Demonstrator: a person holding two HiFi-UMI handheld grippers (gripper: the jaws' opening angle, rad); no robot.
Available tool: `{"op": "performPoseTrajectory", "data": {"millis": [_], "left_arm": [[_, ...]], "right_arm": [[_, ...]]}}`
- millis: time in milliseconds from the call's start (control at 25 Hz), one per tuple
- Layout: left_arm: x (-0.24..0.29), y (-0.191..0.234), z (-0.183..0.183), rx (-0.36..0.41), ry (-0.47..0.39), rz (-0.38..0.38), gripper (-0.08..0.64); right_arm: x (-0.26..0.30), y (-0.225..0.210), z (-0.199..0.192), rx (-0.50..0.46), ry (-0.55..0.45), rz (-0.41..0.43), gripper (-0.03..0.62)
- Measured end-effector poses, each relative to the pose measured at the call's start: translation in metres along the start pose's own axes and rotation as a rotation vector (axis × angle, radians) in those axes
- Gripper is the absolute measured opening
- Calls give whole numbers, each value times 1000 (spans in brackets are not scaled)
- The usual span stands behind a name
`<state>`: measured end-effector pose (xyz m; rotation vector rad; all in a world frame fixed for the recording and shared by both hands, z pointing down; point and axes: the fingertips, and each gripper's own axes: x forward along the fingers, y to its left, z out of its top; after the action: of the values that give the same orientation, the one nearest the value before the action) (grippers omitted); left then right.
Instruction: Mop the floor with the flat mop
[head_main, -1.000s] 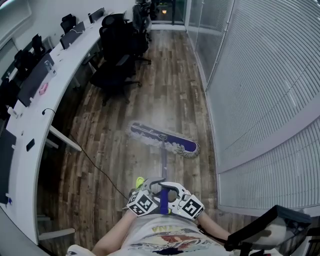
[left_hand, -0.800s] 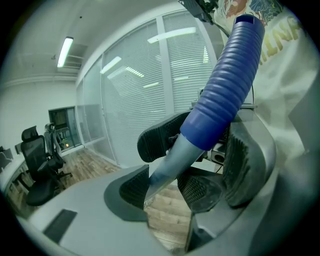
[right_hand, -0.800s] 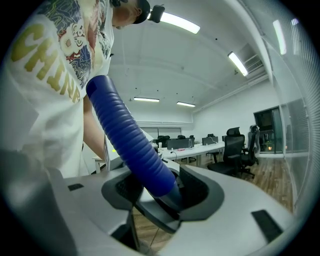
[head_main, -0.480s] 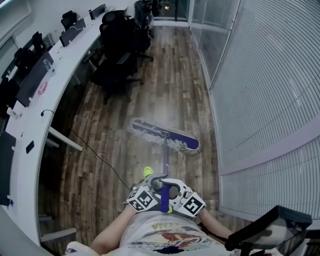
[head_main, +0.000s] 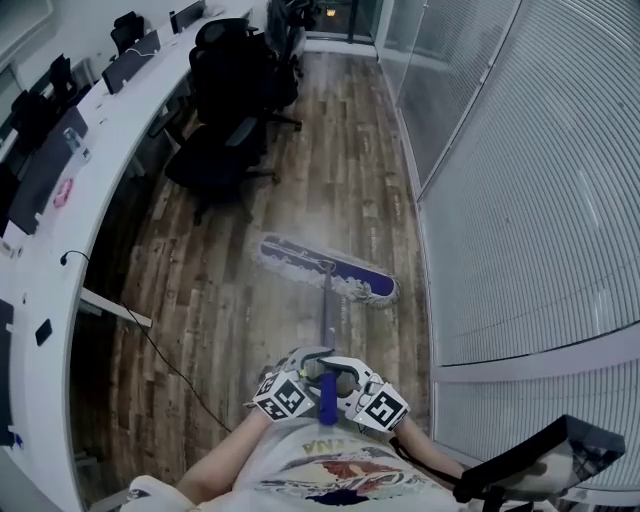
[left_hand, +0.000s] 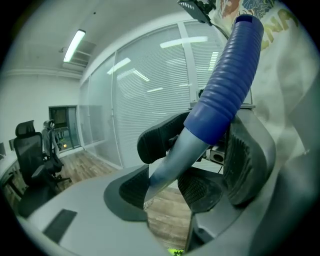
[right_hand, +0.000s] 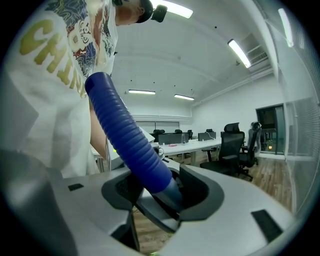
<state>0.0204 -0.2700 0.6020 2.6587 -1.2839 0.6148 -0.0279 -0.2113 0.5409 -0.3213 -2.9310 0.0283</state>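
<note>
The flat mop's purple head (head_main: 325, 268), fringed in white, lies askew on the wooden floor ahead of me. Its grey shaft (head_main: 327, 320) runs back to a blue ribbed grip (head_main: 327, 398) in front of my body. My left gripper (head_main: 300, 374) and right gripper (head_main: 352, 380) face each other and are both shut on the handle. In the left gripper view, the blue grip (left_hand: 225, 85) and grey shaft (left_hand: 170, 162) pass between the left gripper (left_hand: 165, 186) pads. In the right gripper view, the right gripper (right_hand: 160, 192) is clamped on the blue grip (right_hand: 130, 140).
A long white desk (head_main: 60, 230) with monitors runs along the left, with black office chairs (head_main: 215, 150) beside it. A black cable (head_main: 160, 355) trails over the floor. Glass walls with blinds (head_main: 520, 200) line the right. A black chair part (head_main: 540, 460) sits at lower right.
I have walked forward along the aisle, pushing the mop. The desk, cable and floor boards have slid back towards me; the mop head keeps its distance ahead. Both grips are unchanged.
</note>
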Motion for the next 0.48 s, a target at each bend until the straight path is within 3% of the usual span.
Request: {"op": "performPoseTrajectory", "data": {"millis": [240, 480], "left_arm": [[14, 124, 4, 27, -5, -22, 155], [34, 202, -1, -11, -24, -11, 155]], "right_arm": [[64, -109, 22, -43, -14, -46, 208], [101, -180, 22, -36, 18, -50, 209]]}}
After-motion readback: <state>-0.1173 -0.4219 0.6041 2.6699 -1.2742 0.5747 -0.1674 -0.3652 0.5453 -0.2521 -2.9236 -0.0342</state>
